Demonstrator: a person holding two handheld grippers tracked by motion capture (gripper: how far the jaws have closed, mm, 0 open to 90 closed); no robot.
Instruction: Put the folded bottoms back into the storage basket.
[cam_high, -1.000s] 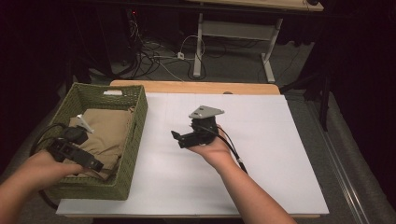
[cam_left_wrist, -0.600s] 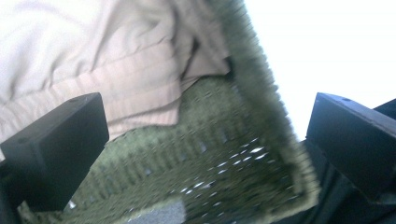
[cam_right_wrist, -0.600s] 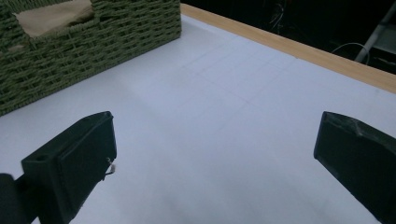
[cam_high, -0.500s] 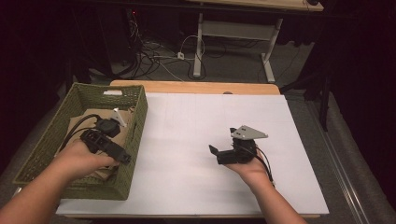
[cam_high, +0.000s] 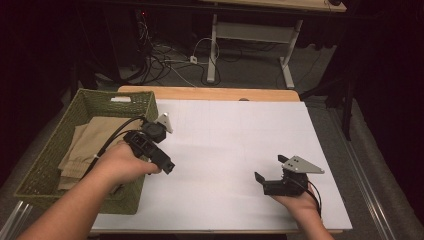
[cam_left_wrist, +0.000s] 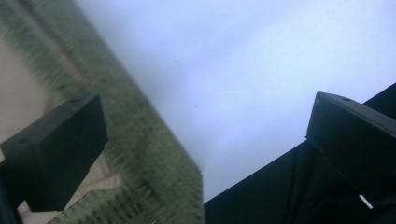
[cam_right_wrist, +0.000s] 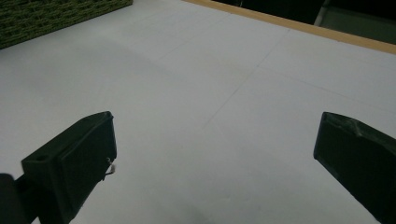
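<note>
While both gape, left gripper (cam_high: 167, 167) over basket (cam_high: 131, 200) rim (tan cloth (cam_high: 87, 145) inside), right gripper (cam_high: 270, 175) above table (cam_high: 225, 145).

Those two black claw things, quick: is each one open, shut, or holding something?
Left gripper: open, holding nothing, over the near right edge of the green basket.
Right gripper: open, holding nothing, over the white table.

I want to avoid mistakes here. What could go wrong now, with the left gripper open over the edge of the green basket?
1. The left gripper hangs open over the basket wall; lowering there may strike the rim, not the tan cloth.
2. Its cable crosses the basket and may snag the cloth.
3. The right gripper is far off and cannot steady the basket.
</note>
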